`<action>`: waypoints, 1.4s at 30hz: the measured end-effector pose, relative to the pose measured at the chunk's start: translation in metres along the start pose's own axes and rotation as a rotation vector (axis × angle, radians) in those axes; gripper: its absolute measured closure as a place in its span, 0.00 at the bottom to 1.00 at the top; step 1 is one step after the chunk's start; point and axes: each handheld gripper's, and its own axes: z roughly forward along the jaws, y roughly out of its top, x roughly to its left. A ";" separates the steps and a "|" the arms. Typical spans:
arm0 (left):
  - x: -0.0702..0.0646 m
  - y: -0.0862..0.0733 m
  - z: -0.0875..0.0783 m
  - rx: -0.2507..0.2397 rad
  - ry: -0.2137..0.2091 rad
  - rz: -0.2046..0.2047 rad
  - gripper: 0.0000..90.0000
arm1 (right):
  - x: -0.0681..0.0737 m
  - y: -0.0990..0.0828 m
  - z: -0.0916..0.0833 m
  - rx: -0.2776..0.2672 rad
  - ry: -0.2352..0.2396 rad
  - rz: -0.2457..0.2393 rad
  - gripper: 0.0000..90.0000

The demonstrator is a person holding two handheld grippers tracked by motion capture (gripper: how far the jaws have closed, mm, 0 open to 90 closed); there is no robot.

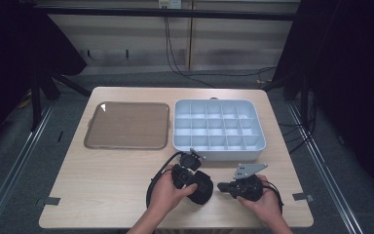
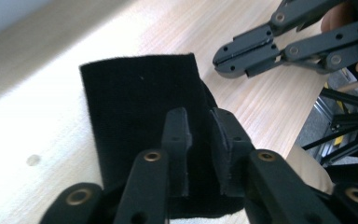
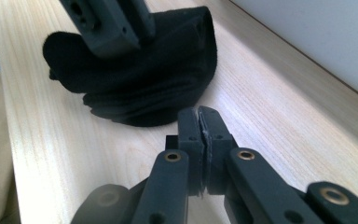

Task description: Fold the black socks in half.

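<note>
Black cloth lies folded on the wooden table, near the front edge, below the white divided box. My left gripper stands over it, jaws a little apart, cloth between them. My right gripper is closed, empty, just beside the cloth.

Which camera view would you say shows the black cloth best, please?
The right gripper view: the black cloth lies there whole, bunched on the table. The left gripper view shows only a flat flap; the high view, a small dark lump.
</note>
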 end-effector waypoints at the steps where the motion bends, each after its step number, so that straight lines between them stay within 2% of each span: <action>1: 0.000 0.000 -0.002 -0.004 -0.004 0.000 0.83 | 0.000 0.001 0.000 0.001 0.002 -0.001 0.98; 5: 0.001 0.001 -0.009 -0.021 0.013 0.012 0.78 | 0.002 0.002 0.000 -0.002 0.003 -0.003 0.98; 10: 0.005 0.000 -0.013 -0.031 0.014 0.010 0.74 | 0.004 0.004 0.000 0.004 0.005 -0.003 0.97; 15: 0.010 -0.002 -0.019 -0.058 0.023 -0.003 0.62 | 0.004 0.006 -0.001 -0.003 0.002 0.009 0.95; 17: 0.012 -0.003 -0.021 -0.059 0.029 0.005 0.62 | 0.005 0.007 -0.001 -0.002 0.005 0.014 0.95; 19: 0.014 -0.004 -0.023 -0.071 0.031 -0.009 0.62 | 0.005 0.008 -0.002 -0.004 -0.001 0.019 0.94; 21: 0.016 -0.006 -0.025 -0.069 0.055 -0.013 0.62 | 0.006 0.010 -0.003 -0.009 0.003 0.025 0.93; 23: 0.021 -0.009 -0.026 -0.059 0.059 -0.006 0.61 | 0.006 0.010 -0.003 -0.009 0.002 0.030 0.92; 26: 0.028 -0.014 -0.027 -0.067 0.079 -0.021 0.60 | 0.008 0.012 -0.003 -0.008 0.003 0.038 0.90; 27: 0.030 -0.016 -0.027 -0.083 0.082 -0.036 0.60 | 0.008 0.012 -0.003 -0.009 0.002 0.038 0.89; 28: 0.033 -0.017 -0.027 -0.073 0.088 -0.029 0.60 | 0.009 0.013 -0.003 -0.009 0.001 0.040 0.89; 31: 0.040 -0.021 -0.029 -0.081 0.108 -0.040 0.60 | 0.009 0.013 -0.002 -0.002 -0.001 0.036 0.88; 32: 0.043 -0.022 -0.030 -0.087 0.119 -0.056 0.61 | 0.009 0.013 -0.002 -0.003 0.005 0.031 0.88; 37: 0.053 -0.028 -0.024 -0.073 0.144 -0.067 0.63 | 0.008 0.013 -0.001 -0.003 -0.001 0.033 0.87; 42: 0.054 -0.034 -0.015 -0.054 0.138 -0.055 0.64 | 0.008 0.012 -0.002 -0.003 -0.004 0.037 0.86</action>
